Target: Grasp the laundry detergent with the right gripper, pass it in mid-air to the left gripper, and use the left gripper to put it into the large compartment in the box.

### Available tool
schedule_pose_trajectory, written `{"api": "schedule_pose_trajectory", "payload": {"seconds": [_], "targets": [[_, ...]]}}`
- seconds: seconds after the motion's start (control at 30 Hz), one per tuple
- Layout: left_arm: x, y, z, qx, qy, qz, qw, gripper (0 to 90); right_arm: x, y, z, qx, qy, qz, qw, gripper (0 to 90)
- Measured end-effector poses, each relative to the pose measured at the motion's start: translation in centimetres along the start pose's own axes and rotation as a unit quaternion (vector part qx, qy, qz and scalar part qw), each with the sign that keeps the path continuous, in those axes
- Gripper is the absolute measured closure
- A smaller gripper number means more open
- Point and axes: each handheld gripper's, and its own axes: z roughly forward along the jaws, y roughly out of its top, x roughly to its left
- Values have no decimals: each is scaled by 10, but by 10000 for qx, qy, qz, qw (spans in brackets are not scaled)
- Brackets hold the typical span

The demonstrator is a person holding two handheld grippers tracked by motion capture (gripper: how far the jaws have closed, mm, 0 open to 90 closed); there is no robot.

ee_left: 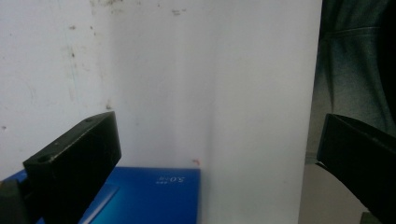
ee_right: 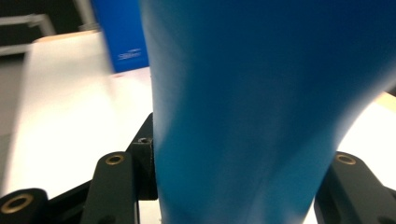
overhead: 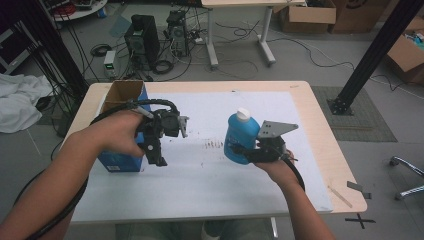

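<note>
High view: my right gripper (overhead: 248, 151) is clamped on the blue bottle (overhead: 238, 138), jaws closed on its lower body from the side. The bottle stands upright with its white cap (overhead: 243, 114) on top, toward the right half of the counter (overhead: 310, 115), over the white sheet (overhead: 215, 175); whether it is clear of the sheet I cannot say for certain. In the right gripper view the bottle (ee_right: 261, 107) is blurred, its waist pinched between my jaws.

My left gripper (overhead: 161, 141) is held over the left half of the counter, just beside the blue open-topped carton (overhead: 120, 97) that stands near the left edge. Left gripper view: jaws wide apart, nothing between them, white sheet (ee_left: 210, 84) beyond and a corner of the carton (ee_left: 149, 196) low in frame.

Risks, as I judge them:
- The grip sits low on a smooth, tapering body. A top-heavy bottle could pivot or slide in the jaws if I tilt it quickly.
- If the bottle is headed for the carton, its base could catch the cardboard rim and tip the carton.
- My open left jaws are close to that path; the two grippers could knock together.
</note>
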Motion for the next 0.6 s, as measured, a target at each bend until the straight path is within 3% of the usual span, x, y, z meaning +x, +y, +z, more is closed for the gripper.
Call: {"api": "schedule_pose_trajectory", "payload": {"seconds": [0.07,0.1,0.13,0.23,0.3,0.33,0.4,0.6], "targets": [[-1,2,-1,11,-7,36,10000,1,4,3,4,68,272,-172,9995,443],[-2,5,-2,21,-11,56,10000,1,4,3,4,68,272,-172,9995,443],[-3,8,-3,24,-14,110,9999,1,10,5,9,138,487,-404,9979,443],[-4,14,-3,46,-57,166,9998,1,19,6,20,252,845,-669,9939,444],[-5,17,-4,68,-76,188,9998,1,20,6,22,261,889,-705,9932,444],[-6,21,-4,96,-93,208,9997,1,28,6,34,336,1098,-880,9895,444],[-7,24,-5,112,-102,240,9996,1,32,5,43,385,1230,-926,9873,445],[-12,32,-9,63,-63,313,9995,1,39,5,66,305,1451,-871,9851,446]]}}
